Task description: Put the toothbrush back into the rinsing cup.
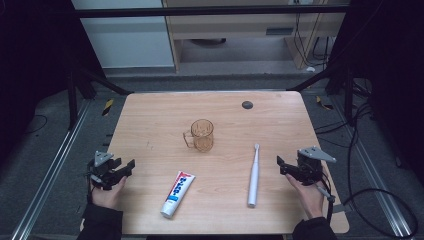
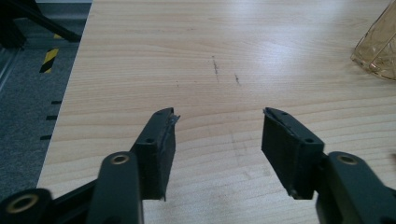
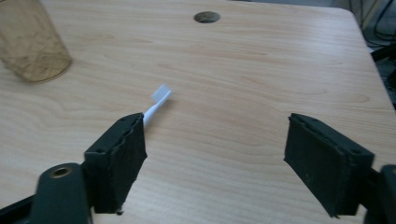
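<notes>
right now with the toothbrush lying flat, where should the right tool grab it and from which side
Probably the thick white handle of the toothbrush, near its middle, coming down from above with the jaws across its width. It lies flat on the table, head pointing away towards the cup, so the thin neck offers little to pinch. The right tool is open, just to its right.
</notes>
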### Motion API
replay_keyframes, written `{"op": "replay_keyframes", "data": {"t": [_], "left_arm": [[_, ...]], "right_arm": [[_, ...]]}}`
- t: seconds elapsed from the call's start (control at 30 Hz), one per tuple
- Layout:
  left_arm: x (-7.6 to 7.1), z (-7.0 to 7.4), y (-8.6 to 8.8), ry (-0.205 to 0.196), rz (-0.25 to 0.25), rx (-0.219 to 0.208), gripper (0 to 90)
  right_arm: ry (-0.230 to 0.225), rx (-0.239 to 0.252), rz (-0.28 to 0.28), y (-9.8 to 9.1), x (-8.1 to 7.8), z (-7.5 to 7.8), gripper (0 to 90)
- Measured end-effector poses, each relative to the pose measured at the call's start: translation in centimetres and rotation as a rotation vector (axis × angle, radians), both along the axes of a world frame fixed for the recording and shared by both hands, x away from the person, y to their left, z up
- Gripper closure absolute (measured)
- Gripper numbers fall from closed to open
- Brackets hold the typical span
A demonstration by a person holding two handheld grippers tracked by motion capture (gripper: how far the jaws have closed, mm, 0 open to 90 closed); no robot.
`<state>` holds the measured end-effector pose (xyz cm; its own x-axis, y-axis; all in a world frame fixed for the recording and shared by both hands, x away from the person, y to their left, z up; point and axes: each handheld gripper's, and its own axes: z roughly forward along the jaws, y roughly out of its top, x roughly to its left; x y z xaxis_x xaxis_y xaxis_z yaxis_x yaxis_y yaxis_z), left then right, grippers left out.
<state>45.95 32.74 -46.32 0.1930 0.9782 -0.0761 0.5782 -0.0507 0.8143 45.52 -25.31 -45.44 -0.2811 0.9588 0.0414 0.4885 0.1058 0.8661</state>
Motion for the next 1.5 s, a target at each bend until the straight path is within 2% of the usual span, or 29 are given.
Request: {"op": "replay_keyframes", "data": {"t": [0.13, 0.2, 0.27, 0.33, 0.43, 0.47, 0.57, 0.67, 0.73, 0.87, 0.93, 1.03, 1.07, 1.13, 1.5], "left_arm": [[-0.1, -0.1, -0.3, 0.007, -0.004, 0.012, 54.3], [-0.2, -0.1, -0.3, 0.006, -0.004, 0.017, 55.9], [-0.4, 0.0, -0.5, 0.001, 0.001, 0.031, 58.5], [-0.4, 0.0, -0.5, -0.006, 0.006, 0.034, 59.0], [-0.3, -0.1, -0.3, -0.002, 0.009, 0.038, 60.7], [-0.3, -0.1, -0.3, 0.0, 0.008, 0.038, 60.7], [-0.2, -0.3, -0.4, 0.008, 0.005, 0.051, 62.1], [-0.2, -0.3, -0.4, 0.012, 0.004, 0.052, 62.5], [-0.2, -0.3, -0.5, 0.015, 0.001, 0.056, 62.6], [-0.1, -0.3, -0.6, 0.016, 0.0, 0.068, 62.5], [-0.1, -0.4, -0.6, 0.019, -0.002, 0.072, 62.5], [-0.1, -0.4, -0.6, 0.02, -0.002, 0.076, 62.2], [-0.1, -0.4, -0.6, 0.023, -0.001, 0.08, 62.1], [-0.1, -0.5, -0.6, 0.024, -0.001, 0.082, 61.8], [-0.1, -0.5, -0.7, 0.021, -0.004, 0.089, 61.1]], "right_arm": [[0.026, 0.011, 0.063, 0.9, -0.9, 0.1, 33.4], [0.029, 0.002, 0.074, 1.1, -1.0, 0.1, 34.6], [0.048, -0.005, 0.108, 2.0, -1.4, 0.0, 40.2], [0.057, -0.003, 0.121, 2.4, -1.6, 0.0, 41.8], [0.071, -0.02, 0.174, 3.8, -1.8, 0.1, 48.1], [0.071, -0.02, 0.174, 3.8, -1.8, 0.1, 48.1], [0.09, -0.019, 0.222, 5.0, -2.1, 0.2, 54.0], [0.102, -0.021, 0.242, 5.5, -2.2, 0.1, 57.8], [0.121, -0.016, 0.27, 6.0, -2.4, 0.0, 66.2], [0.136, -0.016, 0.294, 6.5, -2.6, -0.1, 73.1], [0.149, -0.019, 0.312, 6.9, -2.7, -0.4, 79.6], [0.161, -0.024, 0.321, 7.1, -2.8, -0.7, 83.3], [0.179, -0.029, 0.331, 7.4, -2.9, -0.9, 86.6], [0.194, -0.033, 0.347, 7.7, -3.0, -1.2, 89.3], [0.237, -0.049, 0.412, 8.9, -3.1, -2.0, 89.9]]}}
